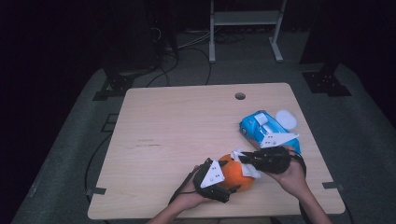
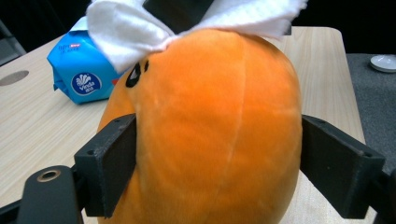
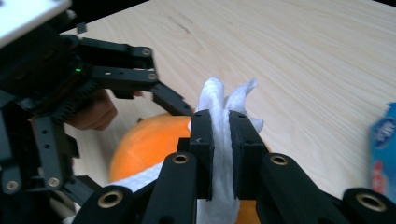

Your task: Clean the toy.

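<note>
A: What do we see at the near edge of the wooden table in the high view?

B: We see an orange plush toy lying at about 6 o'clock on the tabletop, between the two hand-held grippers. The left gripper meets it from 9 o'clock, the right gripper from 2 o'clock.

A: How do the left gripper's jaws stand?

B: In the left gripper view we see the plush toy between the two black jaws. The left pad lies against its side; the right pad stands just beside it, and we cannot tell whether it touches. We therefore read the jaws as spread around the toy, not pressing it.

A: And the right gripper?

B: In the right gripper view we see its jaws drawn together on a white tissue, which stands up between the pads and spills out above and below them. The tissue rests on top of the plush toy. The left gripper view shows the same tissue draped over the toy's upper end, just above a black printed eye.

A: What else lies on the table?

B: We note a blue tissue pack at about 3 o'clock, near the right gripper, and a white round lid touching the pack's far side. A round cable hole sits at 12 o'clock.
</note>
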Available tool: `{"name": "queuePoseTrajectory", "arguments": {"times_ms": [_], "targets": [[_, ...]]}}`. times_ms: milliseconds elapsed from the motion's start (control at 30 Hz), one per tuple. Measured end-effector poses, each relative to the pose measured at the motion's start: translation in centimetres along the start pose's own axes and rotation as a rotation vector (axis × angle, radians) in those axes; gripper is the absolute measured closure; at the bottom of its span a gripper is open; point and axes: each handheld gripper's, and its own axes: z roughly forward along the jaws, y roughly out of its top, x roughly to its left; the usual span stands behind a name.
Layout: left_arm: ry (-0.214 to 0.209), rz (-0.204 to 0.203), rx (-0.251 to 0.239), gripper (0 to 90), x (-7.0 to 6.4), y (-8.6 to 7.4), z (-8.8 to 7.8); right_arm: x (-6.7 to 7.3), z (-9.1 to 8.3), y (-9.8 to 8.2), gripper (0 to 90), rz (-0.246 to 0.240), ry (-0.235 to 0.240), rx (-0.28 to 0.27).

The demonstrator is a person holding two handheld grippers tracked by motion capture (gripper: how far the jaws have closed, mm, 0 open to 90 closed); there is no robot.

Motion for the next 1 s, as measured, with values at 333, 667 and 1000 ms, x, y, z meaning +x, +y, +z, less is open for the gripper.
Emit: {"name": "queuePoseTrajectory", "arguments": {"times_ms": [333,667,1000], "targets": [[0.006,-0.021,-0.006,16.0,0.4,-0.2,0.0,-0.9,-0.9,-0.8,80.6,0.022,-0.029,0.008],[0.018,-0.079,-0.011,16.0,0.8,-0.1,0.2,3.5,0.5,1.3,80.7,-0.117,0.024,-0.010],[-0.004,-0.194,-0.041,16.3,2.2,-0.6,-0.2,2.6,-0.5,0.9,80.5,-0.128,-0.024,0.008]]}}
